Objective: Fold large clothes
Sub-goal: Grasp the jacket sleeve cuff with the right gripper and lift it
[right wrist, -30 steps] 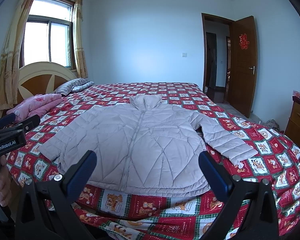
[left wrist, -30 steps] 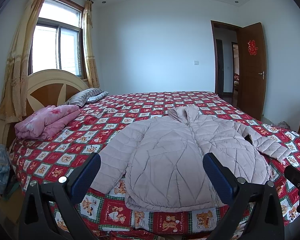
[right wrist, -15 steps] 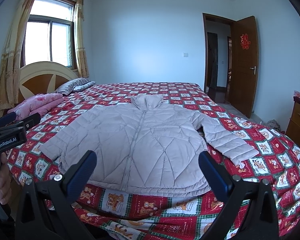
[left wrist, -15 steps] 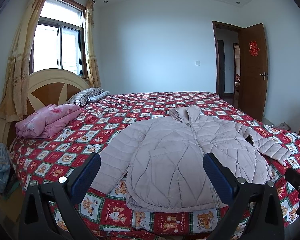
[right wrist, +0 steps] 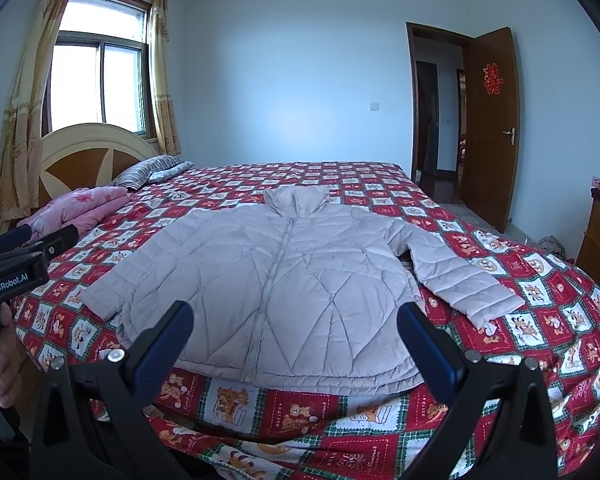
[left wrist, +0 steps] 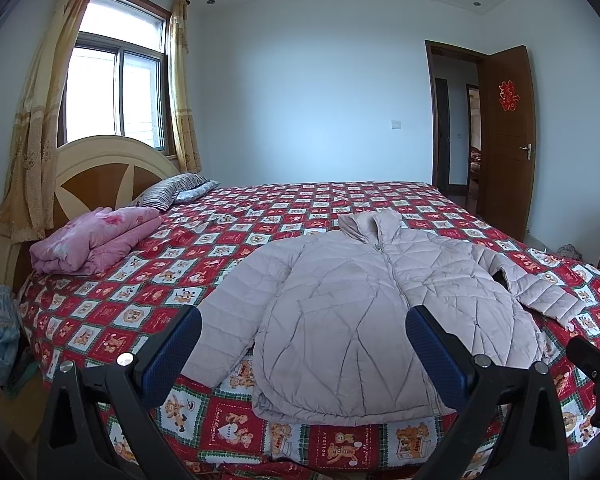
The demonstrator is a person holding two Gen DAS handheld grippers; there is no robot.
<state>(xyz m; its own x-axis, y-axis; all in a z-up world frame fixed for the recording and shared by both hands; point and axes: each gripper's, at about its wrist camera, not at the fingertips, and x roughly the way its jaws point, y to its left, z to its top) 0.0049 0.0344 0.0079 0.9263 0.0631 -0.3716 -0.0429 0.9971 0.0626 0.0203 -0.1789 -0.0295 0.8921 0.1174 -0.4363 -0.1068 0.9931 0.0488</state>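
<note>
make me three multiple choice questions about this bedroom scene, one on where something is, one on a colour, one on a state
1. Where does the puffer jacket lie?
A. spread on the bed
B. hung on the door
C. on the floor

2. What colour is the folded quilt by the headboard?
A. green
B. pink
C. black

3. How is the jacket's front?
A. unzipped and thrown wide
C. turned inside out
B. zipped closed

Answers:
1 A: it rests flat on the patterned bedspread, sleeves out to both sides.
2 B: the bundle near the striped pillow is pink.
3 B: the zipper line runs shut from collar to hem.
</note>
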